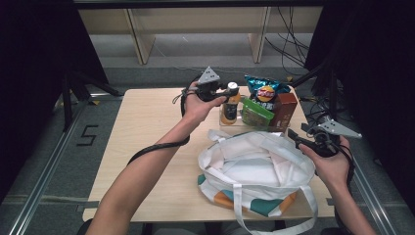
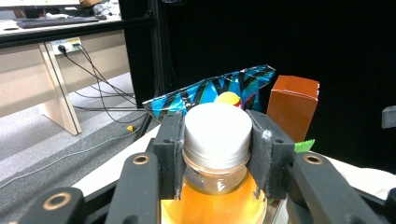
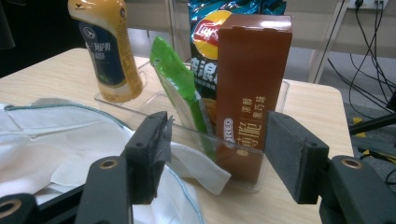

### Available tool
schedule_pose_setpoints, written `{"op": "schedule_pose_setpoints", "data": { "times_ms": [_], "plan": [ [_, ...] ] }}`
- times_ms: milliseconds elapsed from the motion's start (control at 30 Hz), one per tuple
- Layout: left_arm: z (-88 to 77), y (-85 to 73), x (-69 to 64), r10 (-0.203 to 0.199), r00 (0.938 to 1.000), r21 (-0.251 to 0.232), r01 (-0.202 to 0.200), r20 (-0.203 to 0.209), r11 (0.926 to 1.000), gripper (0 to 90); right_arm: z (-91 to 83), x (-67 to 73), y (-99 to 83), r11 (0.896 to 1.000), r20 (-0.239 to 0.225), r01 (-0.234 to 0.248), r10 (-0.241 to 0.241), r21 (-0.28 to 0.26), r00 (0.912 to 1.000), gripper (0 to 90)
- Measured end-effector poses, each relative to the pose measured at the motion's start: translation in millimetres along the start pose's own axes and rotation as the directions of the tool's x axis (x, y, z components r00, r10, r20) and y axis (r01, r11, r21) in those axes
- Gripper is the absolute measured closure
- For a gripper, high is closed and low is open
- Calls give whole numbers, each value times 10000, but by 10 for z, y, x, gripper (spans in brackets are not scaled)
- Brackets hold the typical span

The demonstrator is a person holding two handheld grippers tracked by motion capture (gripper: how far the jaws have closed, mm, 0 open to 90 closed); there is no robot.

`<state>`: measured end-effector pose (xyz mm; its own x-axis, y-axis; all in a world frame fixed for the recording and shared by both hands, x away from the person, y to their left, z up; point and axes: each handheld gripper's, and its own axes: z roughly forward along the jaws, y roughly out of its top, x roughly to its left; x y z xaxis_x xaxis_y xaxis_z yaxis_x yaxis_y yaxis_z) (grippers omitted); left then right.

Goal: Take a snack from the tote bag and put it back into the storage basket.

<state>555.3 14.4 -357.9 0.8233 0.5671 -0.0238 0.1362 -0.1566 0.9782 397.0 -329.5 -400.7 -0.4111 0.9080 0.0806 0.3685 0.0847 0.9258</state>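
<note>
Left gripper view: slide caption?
Left claw clamped around the white cap of an orange drink bottle, chip bag behind.

Orange-filled bottle [image 2: 215,186] with white cap [image 2: 215,133], blue-black striped chip bag [image 2: 205,93], brown box [image 3: 252,88].

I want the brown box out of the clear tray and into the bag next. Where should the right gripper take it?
Grip the brown box by its two narrow sides, high up, coming level from the bag side. It stands upright, and the clear tray walls cover its foot. The right gripper, open, already faces it.
</note>
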Motion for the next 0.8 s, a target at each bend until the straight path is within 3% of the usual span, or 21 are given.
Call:
{"op": "schedule_pose_setpoints", "data": {
  "times_ms": [400, 500, 533, 567, 800],
  "plan": [
    [16, -38, 20, -61, 10000, 69, 61, -26, 10000, 589, -3, -6, -2, 10000, -14, 24, -24, -34, 10000, 414],
    [20, -49, 24, -49, 10000, 98, 49, -17, 9999, 589, 5, -26, -10, 9992, 28, 362, -361, -169, 9993, 414],
    [21, -55, 26, -60, 10000, 130, 60, -24, 9999, 589, -4, -5, -7, 10000, -47, 55, -55, -29, 10000, 414],
    [22, -59, 26, -75, 10000, 131, 75, -28, 9999, 589, 12, -1, -20, 9995, 212, 120, -114, -282, 9997, 414],
    [42, -82, 25, -72, 10000, 167, 72, -1, 9998, 589, 3, -16, -13, 9997, -30, 214, -214, -97, 9998, 414]
  ]
}}
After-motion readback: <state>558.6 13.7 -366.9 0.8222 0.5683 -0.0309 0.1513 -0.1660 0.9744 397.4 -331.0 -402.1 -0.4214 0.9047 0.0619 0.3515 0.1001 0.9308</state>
